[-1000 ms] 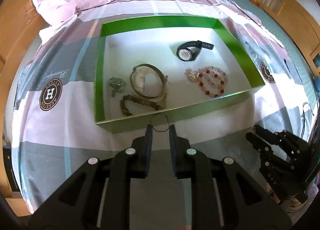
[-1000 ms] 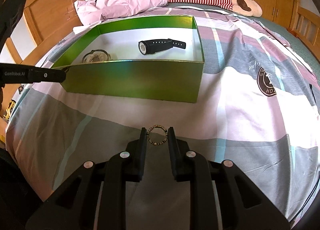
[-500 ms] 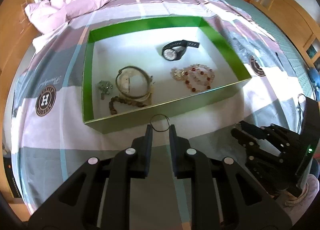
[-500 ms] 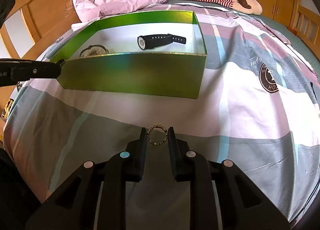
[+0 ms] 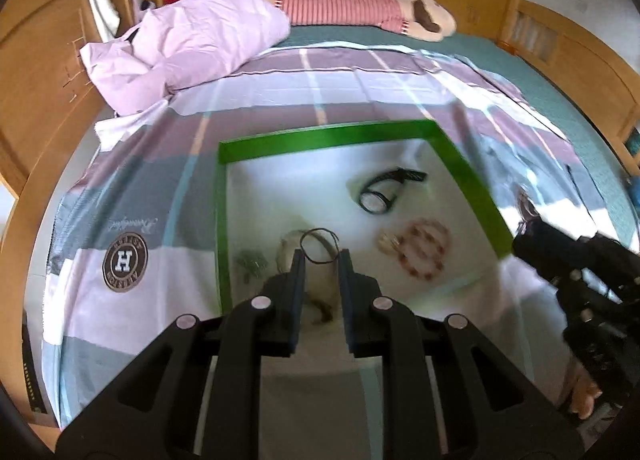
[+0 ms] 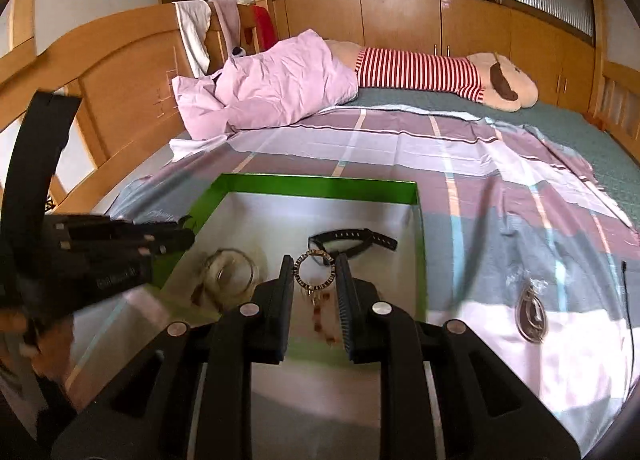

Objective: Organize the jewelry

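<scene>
A green box (image 5: 324,137) with a white floor lies on the bed. Inside it are a black watch (image 5: 382,189), a red bead bracelet (image 5: 424,252), a bangle and a small brooch (image 5: 250,262). My left gripper (image 5: 320,254) is shut on a thin dark ring (image 5: 319,246), held above the box's near part. My right gripper (image 6: 314,260) is shut on a beaded gold-and-black ring (image 6: 314,270), hanging over the box (image 6: 320,185) with the watch (image 6: 352,240) just beyond. Each gripper shows at the other view's edge.
A checked bedsheet (image 5: 132,195) covers the bed. A pink quilt (image 6: 272,87) and a striped plush toy (image 6: 440,73) lie at the far end. Wooden bed frames rise at left and right. A thin black cable (image 6: 626,300) lies on the sheet at right.
Both grippers have risen and tilted up, moving forward from the sheet in front of the box to above its inside. Each still holds its ring.
</scene>
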Action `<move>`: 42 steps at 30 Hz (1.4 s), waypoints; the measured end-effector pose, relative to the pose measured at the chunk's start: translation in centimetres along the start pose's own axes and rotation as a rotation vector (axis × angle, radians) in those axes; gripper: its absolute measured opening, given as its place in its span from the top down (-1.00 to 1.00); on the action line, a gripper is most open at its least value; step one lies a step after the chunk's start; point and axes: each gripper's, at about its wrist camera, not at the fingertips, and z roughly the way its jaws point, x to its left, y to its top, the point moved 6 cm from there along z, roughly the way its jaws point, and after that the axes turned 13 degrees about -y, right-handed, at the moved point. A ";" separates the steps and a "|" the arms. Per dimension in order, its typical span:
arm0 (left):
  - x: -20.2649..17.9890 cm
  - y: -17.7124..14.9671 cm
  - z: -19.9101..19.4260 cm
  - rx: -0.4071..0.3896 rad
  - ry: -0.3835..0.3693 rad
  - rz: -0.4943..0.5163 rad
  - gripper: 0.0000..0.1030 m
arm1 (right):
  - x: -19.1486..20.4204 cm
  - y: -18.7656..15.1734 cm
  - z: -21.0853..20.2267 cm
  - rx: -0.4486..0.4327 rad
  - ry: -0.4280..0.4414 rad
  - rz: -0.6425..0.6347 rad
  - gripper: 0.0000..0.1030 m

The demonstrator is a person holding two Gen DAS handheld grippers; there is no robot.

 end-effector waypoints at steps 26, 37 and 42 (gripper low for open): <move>1.0 -0.8 1.9 -0.035 0.184 -0.018 -0.67 | -1.7 -2.3 0.3 -0.018 -0.162 -0.005 -0.93; 1.0 -2.1 2.4 0.017 0.187 -0.041 -0.84 | -1.7 -2.9 1.0 0.009 -0.206 -0.034 -0.93; 0.7 -2.1 2.1 0.007 0.192 -0.026 -0.90 | -1.8 -3.0 1.3 0.017 -0.211 -0.026 -0.93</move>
